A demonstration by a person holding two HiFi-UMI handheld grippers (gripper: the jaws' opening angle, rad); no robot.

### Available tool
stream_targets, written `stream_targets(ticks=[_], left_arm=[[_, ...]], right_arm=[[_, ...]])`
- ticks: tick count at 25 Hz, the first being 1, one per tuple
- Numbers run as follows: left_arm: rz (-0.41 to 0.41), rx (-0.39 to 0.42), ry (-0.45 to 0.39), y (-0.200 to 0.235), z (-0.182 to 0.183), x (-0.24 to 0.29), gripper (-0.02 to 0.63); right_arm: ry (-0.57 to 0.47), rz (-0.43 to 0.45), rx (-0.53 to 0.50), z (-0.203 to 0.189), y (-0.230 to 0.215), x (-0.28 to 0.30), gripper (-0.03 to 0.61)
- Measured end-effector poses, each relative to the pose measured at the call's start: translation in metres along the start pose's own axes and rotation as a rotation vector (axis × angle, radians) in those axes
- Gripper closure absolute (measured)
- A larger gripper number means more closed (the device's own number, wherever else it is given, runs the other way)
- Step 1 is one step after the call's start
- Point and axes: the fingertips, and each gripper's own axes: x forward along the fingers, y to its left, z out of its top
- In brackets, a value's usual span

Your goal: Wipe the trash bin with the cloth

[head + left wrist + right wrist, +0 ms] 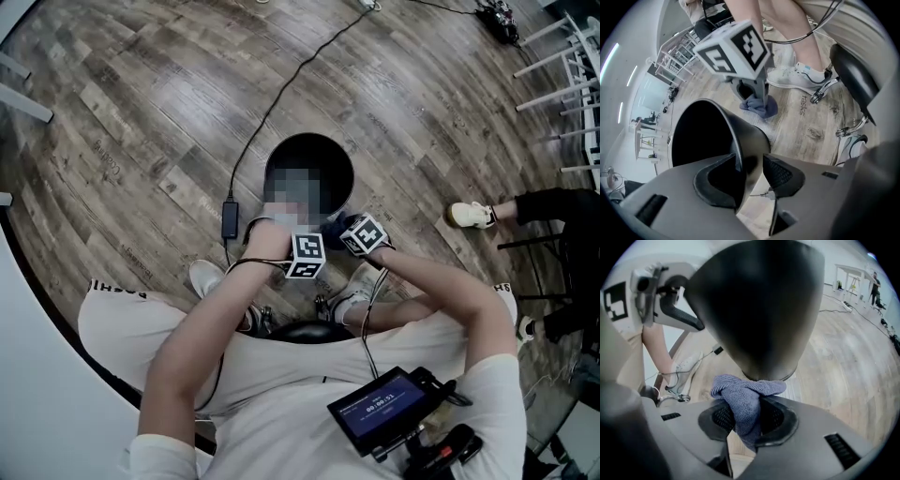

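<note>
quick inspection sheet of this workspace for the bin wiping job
surface: wood-plank floor
job's things: black trash bin standing on the floor; blue-grey cloth outside it, near its base
clutter: nothing seen
grippers: left hand-held gripper open, jaws astride the bin's rim; right hand-held gripper shut on the cloth
cables: black cable crosses the floor to a power brick beside the bin
surroundings: white metal frames at the edge; another person's shoe

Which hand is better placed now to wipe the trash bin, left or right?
Right: the right tongs grip the cloth beside the trash bin; the left tongs only straddle its rim, without cloth.
</note>
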Motion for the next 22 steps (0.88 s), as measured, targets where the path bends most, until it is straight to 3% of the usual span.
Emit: stream_targets(ticks=[4,7,10,16,22], left_arm=[[-0.005,0.002,0.023,0.001,-0.010,0.002,0.442],[0.047,0.120,0.083,-0.003,-0.015,0.010,0.445],[0.054,0.171,0.103,-0.006,-0.015,0.012,0.480],[0.043,0.158,0.081,-0.010,-0.006,0.011,0.492],[0.019,0.123,0.068,-0.011,0.000,0.009,0.495]], right_arm=[[-0.096,0.020,0.044,0.028,0.020,-0.048,0.479],[-0.151,0.018,0.015,0.047,0.034,-0.071,0.479],[-0.203,0.005,0.009,0.067,0.037,-0.083,0.479],[-0.173,-0.024,0.012,0.066,0.019,-0.063,0.479],[-0.105,-0.040,0.003,0.041,-0.007,0.004,0.479]])
